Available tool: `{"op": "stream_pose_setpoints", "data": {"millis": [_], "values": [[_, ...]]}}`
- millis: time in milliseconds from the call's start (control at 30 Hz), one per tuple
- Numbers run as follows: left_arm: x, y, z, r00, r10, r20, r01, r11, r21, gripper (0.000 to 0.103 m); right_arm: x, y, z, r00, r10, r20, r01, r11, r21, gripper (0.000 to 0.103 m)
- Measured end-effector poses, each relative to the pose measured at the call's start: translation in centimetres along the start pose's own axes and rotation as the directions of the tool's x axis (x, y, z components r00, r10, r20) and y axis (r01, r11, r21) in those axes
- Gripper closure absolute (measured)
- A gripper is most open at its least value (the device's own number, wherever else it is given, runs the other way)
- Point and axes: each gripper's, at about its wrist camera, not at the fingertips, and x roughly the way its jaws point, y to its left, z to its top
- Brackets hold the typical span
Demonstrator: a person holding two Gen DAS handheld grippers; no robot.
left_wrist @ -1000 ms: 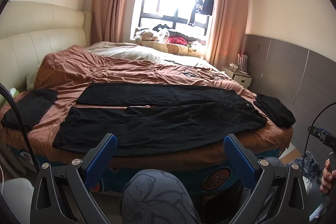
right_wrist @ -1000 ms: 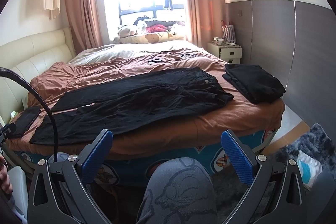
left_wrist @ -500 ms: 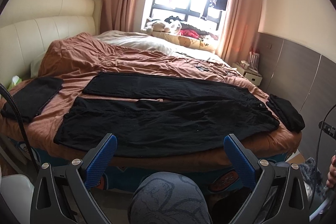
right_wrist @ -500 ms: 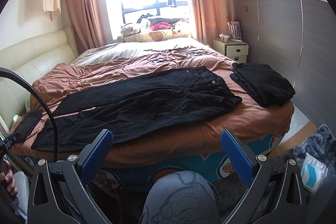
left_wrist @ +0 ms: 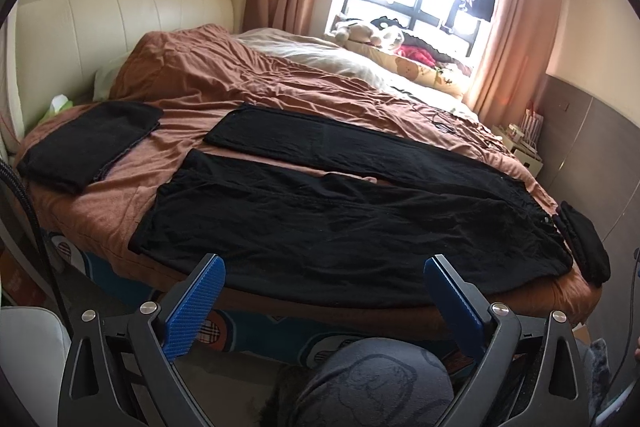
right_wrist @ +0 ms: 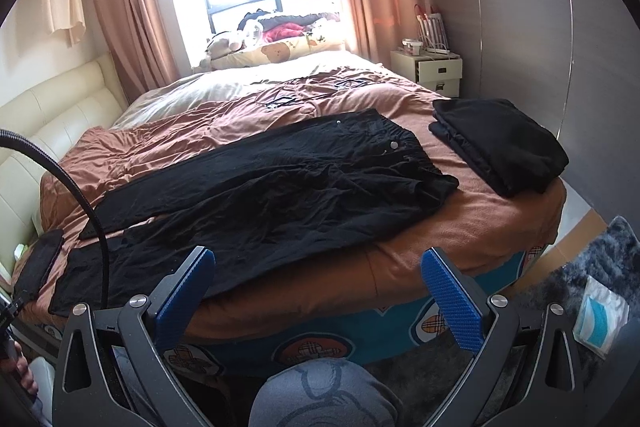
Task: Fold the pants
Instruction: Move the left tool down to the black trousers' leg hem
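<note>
pants (left_wrist: 340, 227) flat on bed (left_wrist: 120, 203) | soft, limp, light | grab near hem | left gripper (left_wrist: 324, 303) and right gripper (right_wrist: 316, 291) both spread, empty

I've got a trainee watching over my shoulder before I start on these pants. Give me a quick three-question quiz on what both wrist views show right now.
1. True or false: the left claw is shut on the black pants.
2. Multiple choice: how do the black pants lie on the brown bedspread? A) rolled into a ball B) spread flat, both legs apart C) hanging off the headboard.
3. Fill in: in the right wrist view, beyond the waistband end of the pants, a folded black ____ lies on the bed, apart from the right claw.

Key: 1. False, its jaws stand wide open short of the bed edge. 2. B. 3. garment.
</note>
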Motion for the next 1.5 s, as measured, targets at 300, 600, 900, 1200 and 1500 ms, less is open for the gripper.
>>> {"op": "stream_pose_setpoints", "data": {"millis": [300, 600, 900, 1200, 1500], "values": [[3.0, 4.2, 0.2, 0.994, 0.101, -0.043, -0.105, 0.989, -0.103, 0.005, 2.2, -0.2, 1.8, 1.000, -0.025, -0.012, 0.026, 0.999, 0.020, 0.000], [5.2, 9.1, 0.2, 0.977, 0.191, -0.096, -0.208, 0.954, -0.215, 0.012, 5.5, -1.8, 3.4, 0.996, -0.062, -0.057, 0.065, 0.996, 0.054, 0.000], [7.6, 14.0, -0.5, 0.969, 0.191, -0.159, -0.238, 0.898, -0.369, 0.023, 8.8, -2.5, 5.0, 0.991, -0.077, -0.109, 0.085, 0.994, 0.073, 0.000], [10.1, 17.6, -1.6, 0.970, 0.131, -0.205, -0.222, 0.822, -0.524, 0.045, 11.4, -3.4, 6.2, 0.989, -0.060, -0.135, 0.069, 0.996, 0.061, 0.000], [11.5, 19.2, -2.0, 0.977, 0.107, -0.184, -0.197, 0.781, -0.593, 0.064, 13.5, -3.9, 6.6, 0.983, -0.066, -0.171, 0.081, 0.994, 0.080, 0.000]]}}
